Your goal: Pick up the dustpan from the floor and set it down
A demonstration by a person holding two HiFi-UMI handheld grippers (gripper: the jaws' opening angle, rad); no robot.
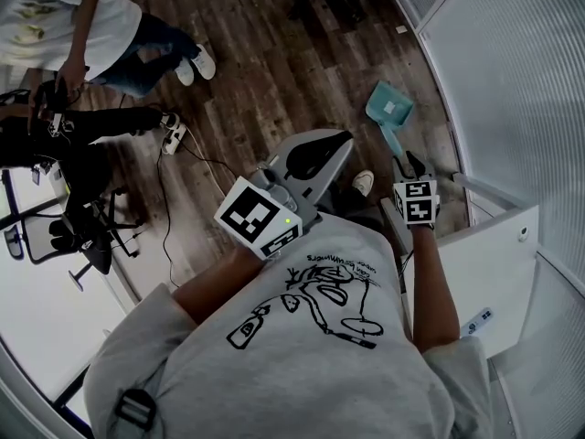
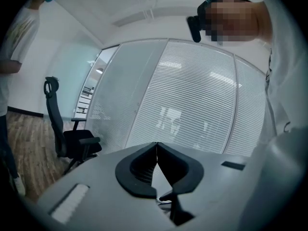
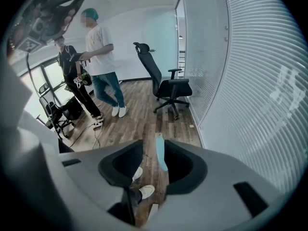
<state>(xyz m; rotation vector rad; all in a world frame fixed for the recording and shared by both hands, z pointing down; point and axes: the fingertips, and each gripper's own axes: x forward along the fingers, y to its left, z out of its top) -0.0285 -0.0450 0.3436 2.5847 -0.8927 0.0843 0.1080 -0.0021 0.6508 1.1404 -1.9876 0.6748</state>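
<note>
Floor (image 1: 265, 53): dark wood planks, bounded on the right by a ribbed glass wall (image 1: 512, 80).

Dustpan (image 1: 389, 108): teal, lying on the floor just beside the glass wall, well to the right of the person. Long axis runs near-to-far, roughly along the wall. The pan is at the far end and the handle points back toward the person.

Right gripper (image 3: 153, 148): the nearer one by a clear margin. It is angled down at the floor, directly at the near end of the handle. Its fingers (image 3: 185, 165) stand apart, gripping nothing. In the right gripper view the teal strip shows lengthwise in the gap, close against the right-hand finger, with open space on the left. Whether it touches that finger, I cannot tell.

Left gripper (image 2: 156, 150): held up in front of the chest, pointing roughly level at the glass wall and away from the dustpan. Its fingers are closed tip to tip on nothing.

Judgement: the handle's axis already lines up with the right gripper's gap, so the fingers would close across its width. The handle sits off-centre in the gap, so a small shift to the right looks needed before closing.
</note>
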